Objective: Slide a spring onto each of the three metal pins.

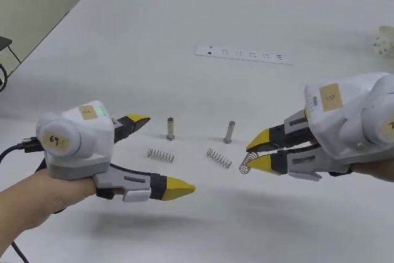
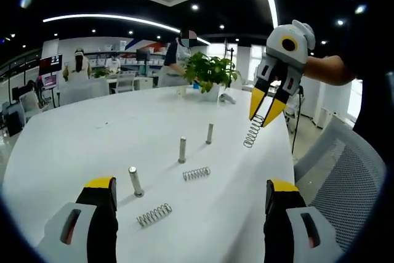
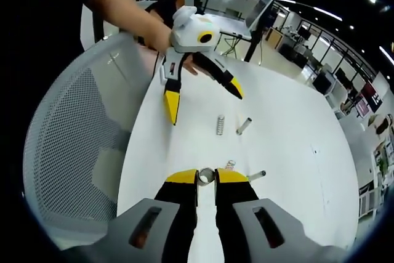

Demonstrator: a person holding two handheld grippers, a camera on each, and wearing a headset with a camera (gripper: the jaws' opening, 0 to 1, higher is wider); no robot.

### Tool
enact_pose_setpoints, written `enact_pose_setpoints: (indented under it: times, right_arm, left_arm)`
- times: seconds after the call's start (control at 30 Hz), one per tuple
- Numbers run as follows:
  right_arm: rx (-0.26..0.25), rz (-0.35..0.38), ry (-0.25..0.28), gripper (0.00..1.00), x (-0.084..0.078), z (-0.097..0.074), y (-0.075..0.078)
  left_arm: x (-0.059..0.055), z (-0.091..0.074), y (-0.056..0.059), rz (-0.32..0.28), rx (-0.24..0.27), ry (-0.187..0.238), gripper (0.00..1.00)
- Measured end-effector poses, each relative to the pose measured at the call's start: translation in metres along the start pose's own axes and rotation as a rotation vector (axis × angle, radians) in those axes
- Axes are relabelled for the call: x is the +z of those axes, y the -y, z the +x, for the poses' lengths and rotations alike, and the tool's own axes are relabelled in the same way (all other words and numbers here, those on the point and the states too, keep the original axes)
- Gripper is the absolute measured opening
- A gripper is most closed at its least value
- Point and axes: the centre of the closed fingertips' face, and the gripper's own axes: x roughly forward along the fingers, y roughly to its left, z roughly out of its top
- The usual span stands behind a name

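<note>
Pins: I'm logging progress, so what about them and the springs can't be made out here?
- Head view: the pin nearest the left gripper is hidden behind that gripper.
- Right gripper view: the held spring is seen end-on; the right gripper hides its length.

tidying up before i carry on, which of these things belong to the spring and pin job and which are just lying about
For the job:
near pin, middle pin, far pin
near loose spring, far loose spring
held spring, pinched in the right gripper
left gripper, open

Just lying about:
power strip
potted plant
mesh chair
</note>
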Motion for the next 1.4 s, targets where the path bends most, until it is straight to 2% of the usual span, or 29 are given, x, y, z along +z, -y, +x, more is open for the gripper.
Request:
enact_pose_setpoints:
  times: [0.33, 0.77, 1.03, 1.27, 1.4]
  right_arm:
    - [0.018, 0.045, -0.055, 0.07, -0.020, -0.002, 0.005]
    - [0.004, 0.128, -0.092, 0.07, -0.043, -0.014, 0.019]
    - [-0.046, 0.177, -0.117, 0.07, -0.062, -0.023, 0.038]
    - [-0.121, 0.246, -0.133, 0.07, -0.078, -0.033, 0.062]
    - [-0.138, 0.266, -0.135, 0.07, -0.083, -0.037, 0.070]
  left_arm:
    - [-0.002, -0.006, -0.006, -0.008, 0.019, 0.001, 0.98]
    - [-0.003, -0.006, -0.008, -0.014, 0.025, 0.002, 0.98]
    - [-0.006, -0.010, -0.011, -0.019, 0.037, 0.001, 0.98]
    - [-0.007, -0.013, -0.014, -0.026, 0.039, -0.004, 0.98]
    - [-0.006, -0.014, -0.016, -0.025, 0.041, -0.005, 0.98]
